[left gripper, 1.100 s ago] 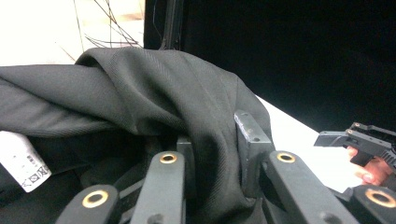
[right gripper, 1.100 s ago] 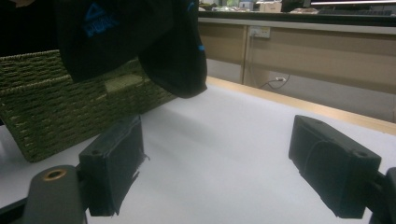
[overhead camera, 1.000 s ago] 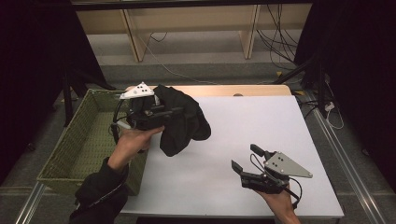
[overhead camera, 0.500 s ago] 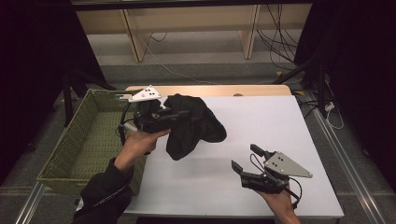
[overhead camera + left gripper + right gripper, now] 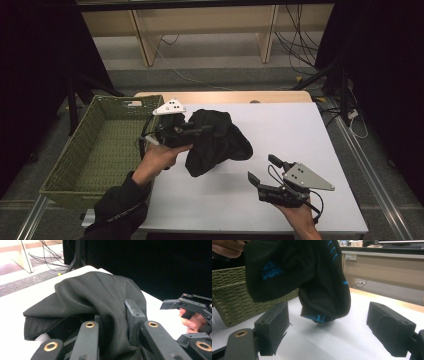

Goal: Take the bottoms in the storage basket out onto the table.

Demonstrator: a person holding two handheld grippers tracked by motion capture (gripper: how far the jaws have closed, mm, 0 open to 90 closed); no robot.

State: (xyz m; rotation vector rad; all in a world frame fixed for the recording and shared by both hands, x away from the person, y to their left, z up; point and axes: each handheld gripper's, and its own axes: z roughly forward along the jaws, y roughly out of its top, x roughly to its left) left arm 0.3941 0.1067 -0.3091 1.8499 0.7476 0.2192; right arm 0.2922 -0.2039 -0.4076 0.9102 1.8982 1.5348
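White tabletop (image 5: pixel 300 135) runs under everything, with a woven basket (image 5: pixel 100 150) at its left edge. Your left gripper (image 5: pixel 202 131) is clenched on a bunched black garment (image 5: pixel 220 142), which hangs from it above the tabletop just right of the basket; the bite looks shallow, so the cloth could slip free or drag. Your right gripper (image 5: pixel 260 172) waits spread wide, well apart, facing the garment.
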